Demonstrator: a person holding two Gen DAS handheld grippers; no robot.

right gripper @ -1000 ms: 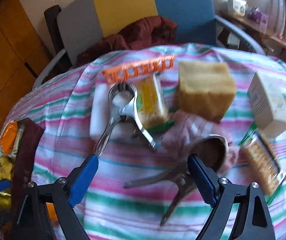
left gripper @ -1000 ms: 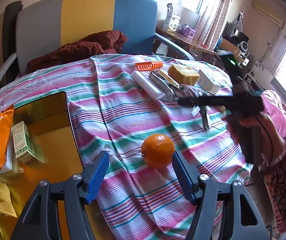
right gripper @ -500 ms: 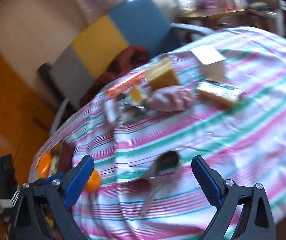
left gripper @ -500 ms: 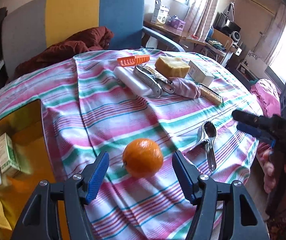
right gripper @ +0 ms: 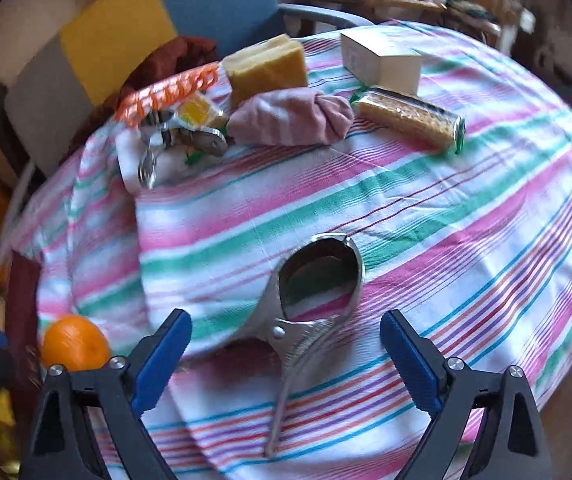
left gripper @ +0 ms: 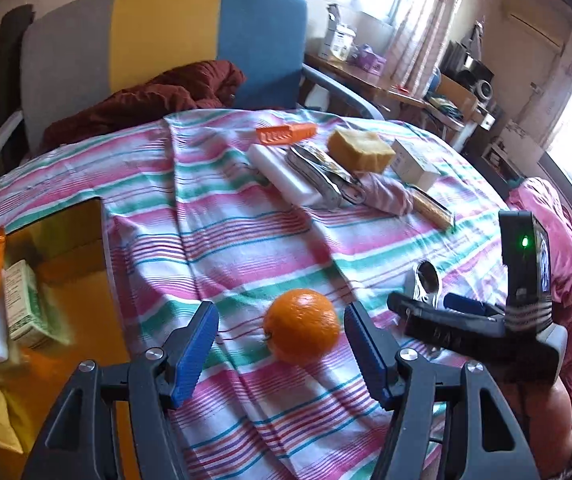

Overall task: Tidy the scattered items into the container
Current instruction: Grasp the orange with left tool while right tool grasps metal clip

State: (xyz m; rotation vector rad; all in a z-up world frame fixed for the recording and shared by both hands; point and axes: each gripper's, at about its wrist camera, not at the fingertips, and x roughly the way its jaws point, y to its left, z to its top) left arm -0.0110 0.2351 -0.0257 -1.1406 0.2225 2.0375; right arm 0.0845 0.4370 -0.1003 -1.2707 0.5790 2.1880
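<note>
Both grippers tilt down over the striped cloth, each straddling an item without gripping it.

The left gripper [left gripper: 282, 340] stands wide around a dimpled round orange [left gripper: 301, 326]; the right gripper [right gripper: 286, 354], jaws narrowing, flanks a shiny metal squeezer [right gripper: 310, 300], pads clear. The amber container [left gripper: 66, 280] sits left of the orange.

I've swung my right gripper [right gripper: 286, 356] away from the far heap of things and back to the near edge of the worktop [right gripper: 466, 220]. The metal squeezer [right gripper: 306, 304] came away from that heap and now lies flat on the cloth between my right fingers [right gripper: 410, 364], which are closing without touching it.
</note>
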